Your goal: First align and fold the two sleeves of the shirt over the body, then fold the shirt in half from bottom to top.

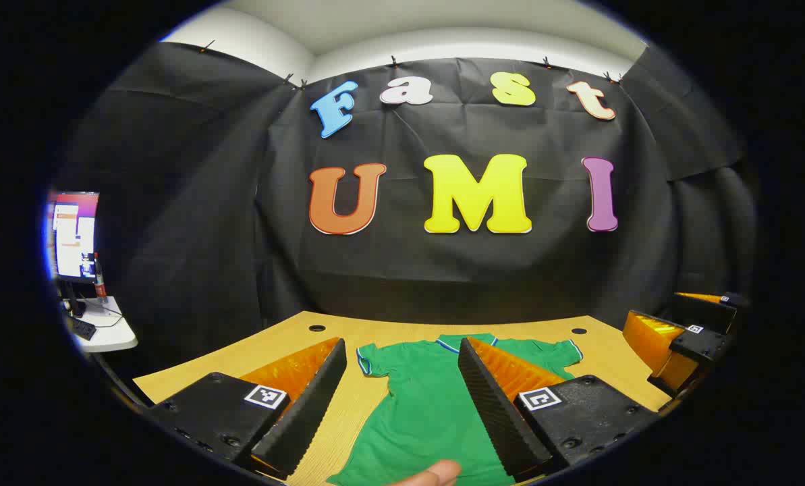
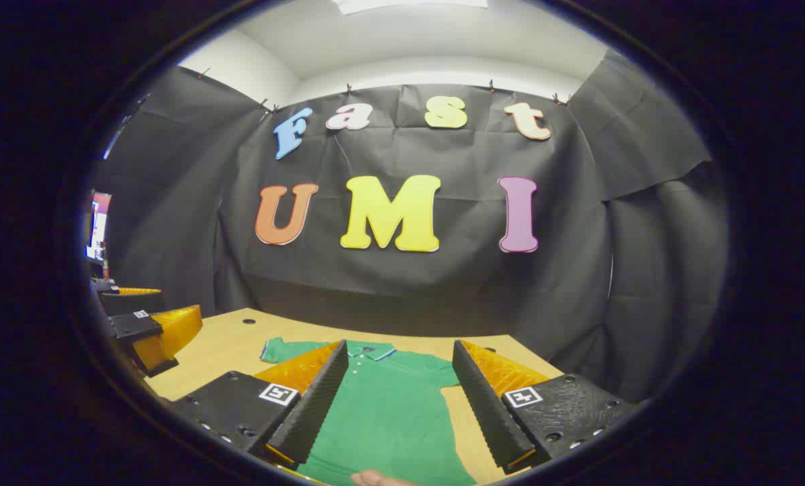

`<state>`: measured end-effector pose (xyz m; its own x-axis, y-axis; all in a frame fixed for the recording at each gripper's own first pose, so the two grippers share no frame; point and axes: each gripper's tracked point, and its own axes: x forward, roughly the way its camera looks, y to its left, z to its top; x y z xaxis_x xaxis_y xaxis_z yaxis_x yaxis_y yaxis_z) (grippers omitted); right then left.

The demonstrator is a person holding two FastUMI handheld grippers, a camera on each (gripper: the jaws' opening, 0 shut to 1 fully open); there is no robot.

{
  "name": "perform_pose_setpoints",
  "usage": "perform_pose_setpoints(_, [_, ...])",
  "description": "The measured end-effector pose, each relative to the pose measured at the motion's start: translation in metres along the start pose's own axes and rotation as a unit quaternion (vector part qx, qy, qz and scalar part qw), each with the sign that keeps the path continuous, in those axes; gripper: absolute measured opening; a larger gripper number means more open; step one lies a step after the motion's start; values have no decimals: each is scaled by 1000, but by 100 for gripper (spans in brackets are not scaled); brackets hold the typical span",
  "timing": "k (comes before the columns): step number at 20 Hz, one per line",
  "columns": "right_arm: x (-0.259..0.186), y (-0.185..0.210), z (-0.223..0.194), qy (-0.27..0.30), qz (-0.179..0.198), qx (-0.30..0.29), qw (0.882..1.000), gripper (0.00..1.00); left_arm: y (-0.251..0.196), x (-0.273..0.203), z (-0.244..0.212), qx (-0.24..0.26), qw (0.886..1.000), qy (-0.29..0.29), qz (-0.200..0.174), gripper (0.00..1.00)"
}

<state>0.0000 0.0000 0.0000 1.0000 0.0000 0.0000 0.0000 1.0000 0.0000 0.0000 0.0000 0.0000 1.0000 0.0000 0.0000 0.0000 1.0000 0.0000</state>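
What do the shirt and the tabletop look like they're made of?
The green polo shirt looks like a soft matte knit, probably cotton: it lies limp and flat, with a ribbed striped collar. The table looks like light wood or wood-look laminate, smooth with faint grain; I cannot tell which.

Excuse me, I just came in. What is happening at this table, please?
A person holds a hand-held gripper in each hand above a green polo shirt lying flat on a wooden table. The left hand-held gripper and the right hand-held gripper are both open and hold nothing. Both sleeves are spread out to the sides, so folding has not begun. A fingertip shows at the near edge.
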Motion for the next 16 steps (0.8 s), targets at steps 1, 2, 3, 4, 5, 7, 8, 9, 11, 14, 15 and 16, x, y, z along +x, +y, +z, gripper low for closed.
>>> perform_pose_setpoints(1, [-2, 1, 1, -3, 2, -3, 1000, 97, -1, -1, -1, 0, 1000, 2, 0, 100])
perform_pose_setpoints(2, [-3, 5, -1, -3, 8, -4, 1000, 95, -4, -3, -1, -3, 1000, 4, -2, 100])
perform_pose_setpoints(3, [-5, 6, 0, -6, 8, -7, 1000, 97, -5, -5, 0, -9, 1000, 4, -3, 100])
perform_pose_setpoints(4, [-8, 4, 3, -12, 8, -8, 1000, 95, -5, -5, -1, -10, 1000, 3, -1, 100])
perform_pose_setpoints(5, [-11, 3, 7, -17, 8, -8, 1000, 95, -3, -6, 0, -9, 1000, 3, 3, 100])
perform_pose_setpoints(7, [-15, 2, 11, -28, 3, -10, 1000, 95, -4, -5, 1, -9, 1000, 1, 4, 100])
perform_pose_setpoints(8, [-16, 1, 12, -32, 0, -14, 999, 96, -5, -6, 1, -9, 1000, 0, 2, 100])
perform_pose_setpoints(9, [-17, 0, 13, -34, -2, -18, 999, 95, -6, -6, 2, -9, 1000, -3, -1, 100])
perform_pose_setpoints(11, [-19, 1, 14, -36, -2, -19, 999, 97, -6, -7, 7, -7, 1000, -10, -4, 100])
perform_pose_setpoints(14, [-19, 2, 13, -33, 0, -14, 999, 95, -4, -8, 7, -5, 1000, -14, -2, 100])
perform_pose_setpoints(15, [-18, 2, 13, -30, -1, -15, 999, 95, -5, -8, 6, -7, 1000, -12, -4, 100])
perform_pose_setpoints(16, [-18, 0, 11, -27, -3, -16, 999, 97, -6, -6, 4, -8, 1000, -10, -5, 100])
